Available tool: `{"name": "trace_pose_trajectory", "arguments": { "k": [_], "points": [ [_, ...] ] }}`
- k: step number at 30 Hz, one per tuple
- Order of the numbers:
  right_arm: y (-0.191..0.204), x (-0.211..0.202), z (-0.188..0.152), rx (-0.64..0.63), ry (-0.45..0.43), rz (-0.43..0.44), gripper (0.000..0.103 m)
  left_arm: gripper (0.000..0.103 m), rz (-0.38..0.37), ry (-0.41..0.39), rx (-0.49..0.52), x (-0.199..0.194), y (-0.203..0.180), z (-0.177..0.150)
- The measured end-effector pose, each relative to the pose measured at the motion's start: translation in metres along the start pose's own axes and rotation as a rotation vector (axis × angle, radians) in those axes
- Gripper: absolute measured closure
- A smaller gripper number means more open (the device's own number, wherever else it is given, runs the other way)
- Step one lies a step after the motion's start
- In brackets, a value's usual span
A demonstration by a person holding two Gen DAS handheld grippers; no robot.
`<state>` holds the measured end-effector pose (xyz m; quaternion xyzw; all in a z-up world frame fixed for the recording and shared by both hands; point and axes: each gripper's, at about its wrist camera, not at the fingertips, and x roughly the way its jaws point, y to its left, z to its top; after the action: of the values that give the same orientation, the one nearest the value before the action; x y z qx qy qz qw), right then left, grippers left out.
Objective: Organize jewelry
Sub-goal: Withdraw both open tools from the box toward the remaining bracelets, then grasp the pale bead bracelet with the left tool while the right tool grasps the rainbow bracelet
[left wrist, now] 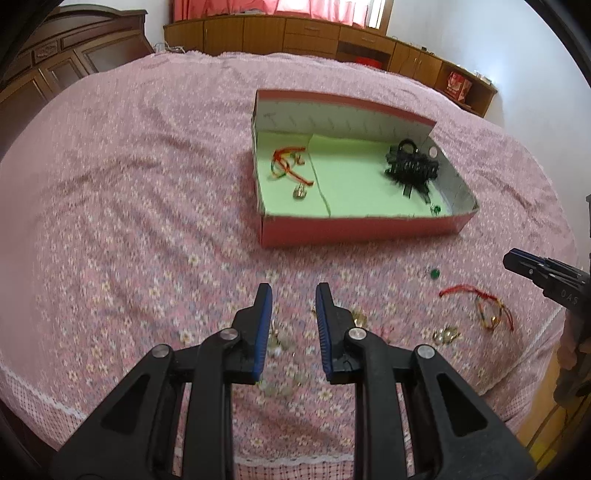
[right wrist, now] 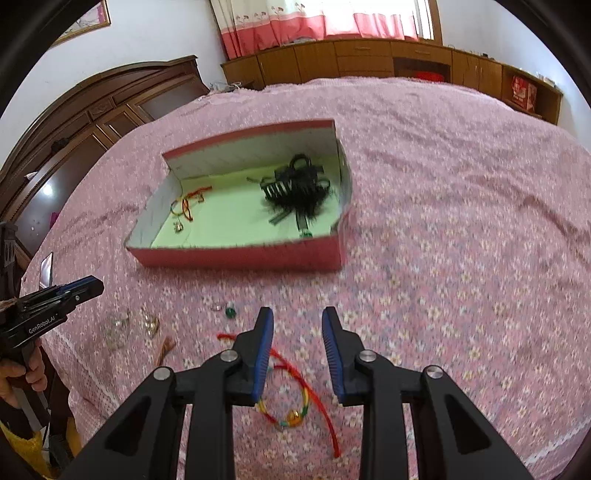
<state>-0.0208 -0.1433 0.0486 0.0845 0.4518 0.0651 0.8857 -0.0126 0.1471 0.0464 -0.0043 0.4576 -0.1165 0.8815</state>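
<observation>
My right gripper (right wrist: pixel 297 314) hangs with jaws spread and empty right over the red cord bracelet (right wrist: pixel 295 391), whose long axis runs near-right. My left gripper (left wrist: pixel 294 291), also spread, is farther off; the box (right wrist: pixel 236 254) lies beyond.

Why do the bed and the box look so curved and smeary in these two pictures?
Left wrist view: the fisheye lens bows the red box and bedspread, and everything is motion-blurred. Right wrist view: same bulging, dark corners, bright window glare on the curtain.
</observation>
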Motion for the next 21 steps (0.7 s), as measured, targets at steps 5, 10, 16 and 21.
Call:
{"name": "trace_pose_trajectory", "arguments": {
  "k": [5, 10, 16, 21],
  "points": [
    [-0.001, 0.004, -0.015, 0.006, 0.039, 0.003, 0.073, 0.087, 0.005, 0.035, 0.004, 0.005, 0.001, -0.012],
    [0.000, 0.009, -0.026, 0.012, 0.072, 0.006, 0.073, 0.087, 0.013, 0.061, -0.006, 0.009, 0.004, -0.022],
    [0.001, 0.015, -0.032, 0.005, 0.096, 0.002, 0.073, 0.087, 0.020, 0.106, -0.025, 0.019, 0.009, -0.036],
    [-0.001, 0.023, -0.037, 0.017, 0.118, 0.004, 0.073, 0.087, 0.046, 0.119, -0.014, 0.027, 0.008, -0.040]
  ]
}}
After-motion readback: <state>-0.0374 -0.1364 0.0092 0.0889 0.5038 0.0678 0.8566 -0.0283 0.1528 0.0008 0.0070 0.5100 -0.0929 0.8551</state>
